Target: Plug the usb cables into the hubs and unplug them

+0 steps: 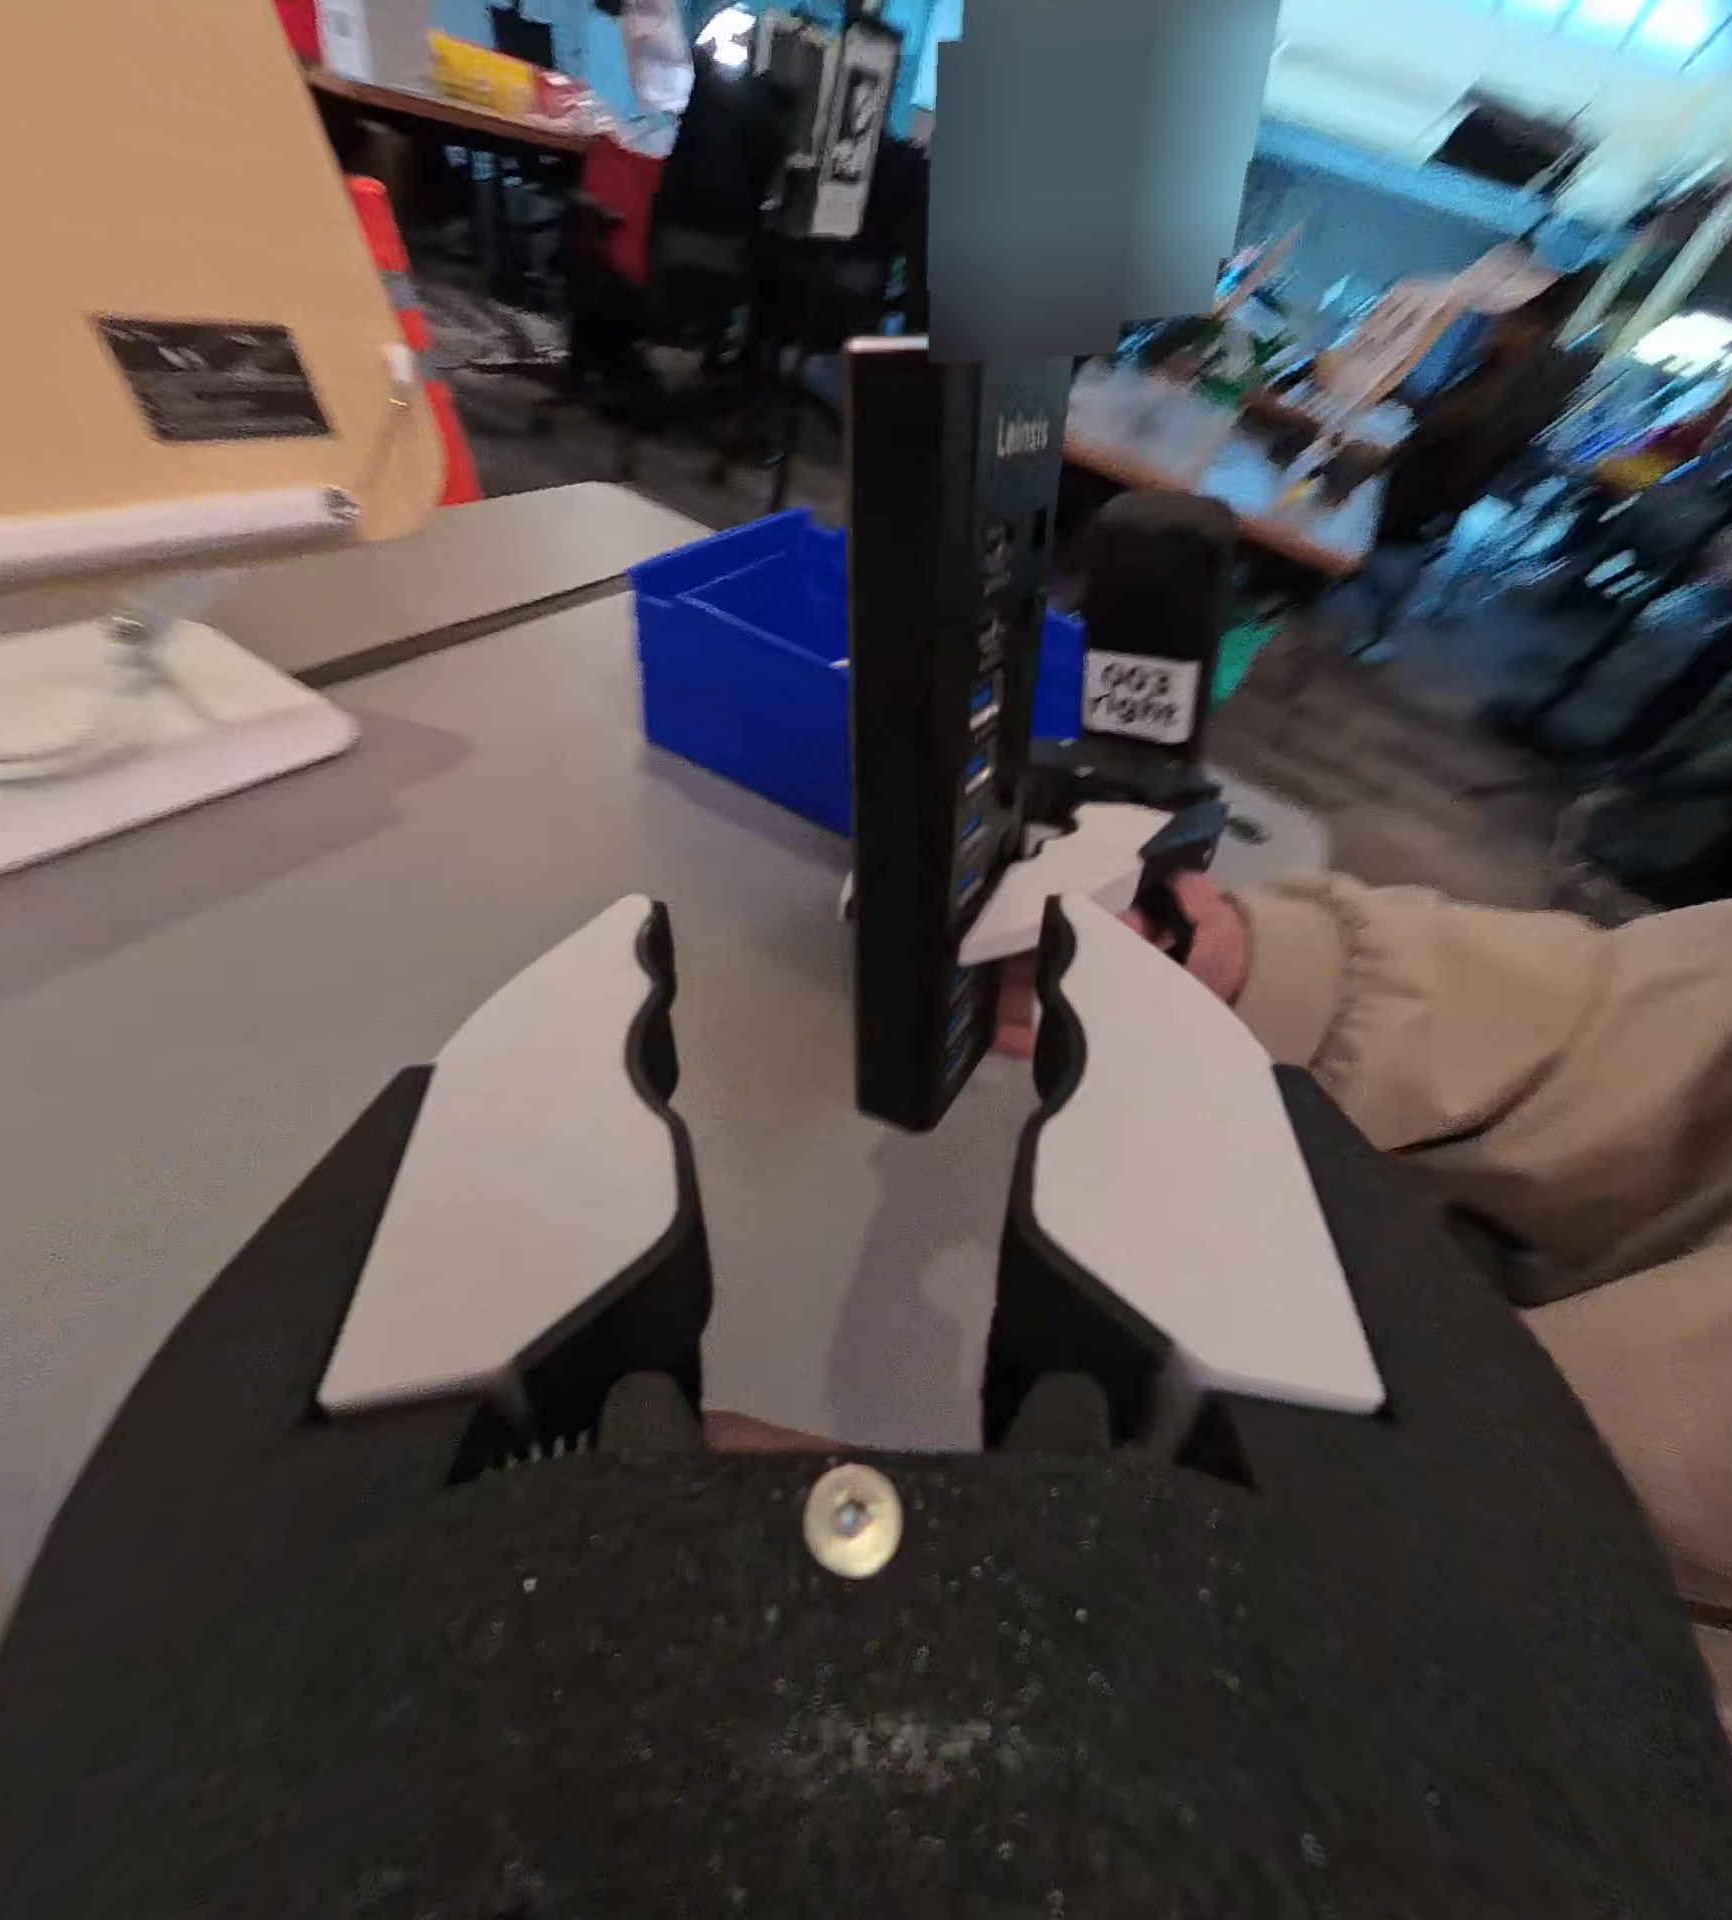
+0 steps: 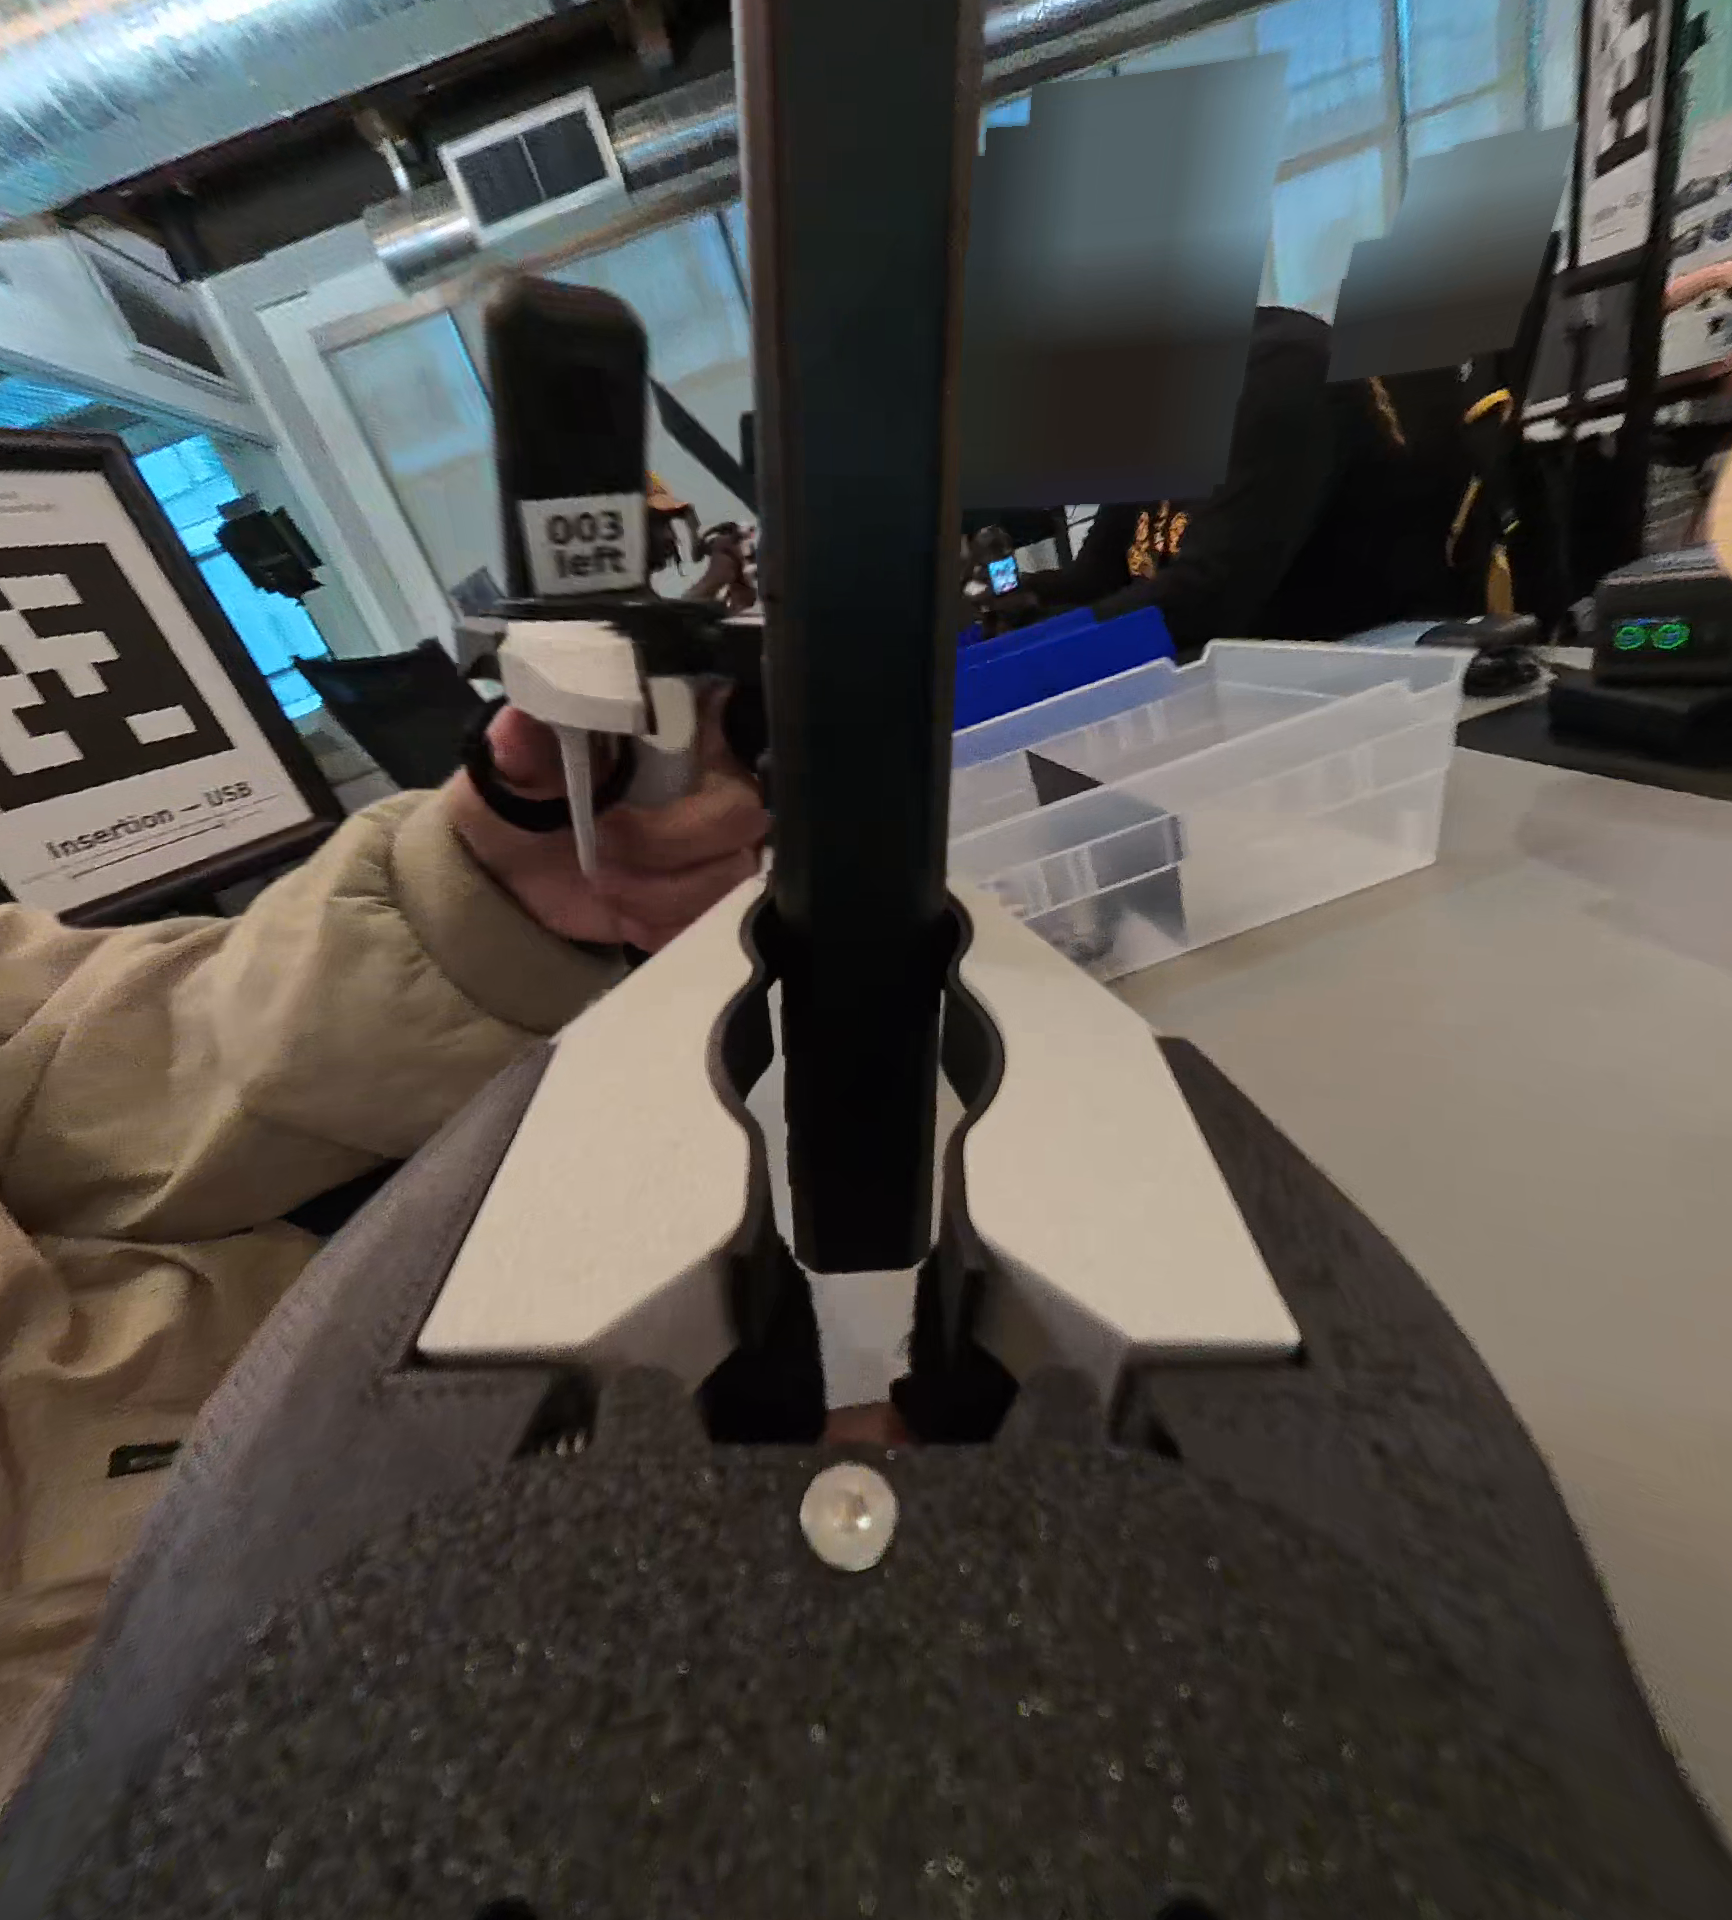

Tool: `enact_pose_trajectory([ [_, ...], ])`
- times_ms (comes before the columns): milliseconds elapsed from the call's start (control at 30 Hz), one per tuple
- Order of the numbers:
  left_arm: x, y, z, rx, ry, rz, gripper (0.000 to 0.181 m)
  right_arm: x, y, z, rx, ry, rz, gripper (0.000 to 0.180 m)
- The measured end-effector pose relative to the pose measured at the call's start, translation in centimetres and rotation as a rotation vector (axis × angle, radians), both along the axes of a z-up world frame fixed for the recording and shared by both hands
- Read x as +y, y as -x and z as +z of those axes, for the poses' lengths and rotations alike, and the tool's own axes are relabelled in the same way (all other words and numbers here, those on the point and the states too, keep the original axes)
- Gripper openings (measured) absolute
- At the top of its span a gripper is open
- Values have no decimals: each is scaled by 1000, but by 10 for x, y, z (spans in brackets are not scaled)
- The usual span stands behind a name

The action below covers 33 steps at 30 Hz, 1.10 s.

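Upright, hub (image 2: pixel 857 623) long axis vertical, right claw (image 2: pixel 857 997) clamping

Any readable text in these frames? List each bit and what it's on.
I won't quote any writing. These things carry it:
White sticker, black camera body: legible.
Hub, white print on its side: blurred.
Black plate, tan panel: blurred.
Second white sticker, other camera body: legible.
Framed marker sign: caption legible.

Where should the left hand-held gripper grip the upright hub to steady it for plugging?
Probably the USB hub across its plain narrow sides above the right hand-held gripper, which clamps its lower end. The left hand-held gripper is open. Keep clear of the port face.
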<state>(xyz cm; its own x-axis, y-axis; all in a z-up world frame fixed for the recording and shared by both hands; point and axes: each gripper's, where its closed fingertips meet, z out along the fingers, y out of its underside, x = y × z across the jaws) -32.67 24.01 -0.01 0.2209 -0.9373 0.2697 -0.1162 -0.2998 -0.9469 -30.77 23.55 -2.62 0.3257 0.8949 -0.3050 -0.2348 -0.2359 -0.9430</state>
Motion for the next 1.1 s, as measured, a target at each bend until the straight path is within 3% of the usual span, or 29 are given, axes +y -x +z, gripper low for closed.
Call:
enact_pose_trajectory([
  [133, -10, -14, -7, -89, 18, -81, 57, -10, 17, -19, -103, 7, 50, 26],
  [167, -11, -14, -8, -104, 7, -86, 35, -13, 20, -22, -115, 8, 63, 26],
  [200, -10, -13, -9, -112, 6, -85, 28, -13, 22, -24, -114, 19, 62, 26],
  [367, -15, -11, -27, -91, 22, -167, 27, -23, 27, -41, -229, 53, 131, 34],
  [433, -19, -13, -36, -72, 24, -189, 27, -28, 23, -26, -177, 51, 164, 50],
  [500, -23, -16, -45, -30, 9, -203, 27, -23, 12, -6, -94, 79, 152, 50],
  [567, -24, -20, -52, 2, -7, -198, 27, -14, 3, 4, -69, 91, 105, 42],
  [600, -26, -22, -55, 12, -8, -203, 27, -9, 0, 0, -112, 90, 67, 27],
  [767, -10, -23, -53, -20, 23, -91, 27, 7, -9, 4, -171, 13, -80, 26],
  [867, -2, -3, -55, -12, 67, 50, 44, 39, -30, -2, -245, -54, -279, 26],
  [967, -25, 15, -73, 82, 73, 97, 38, 65, -43, -15, -309, -119, -401, 26],
  [1100, -69, 35, -97, 171, 1, 127, 36, 81, -42, -30, -302, -132, -424, 26],
])
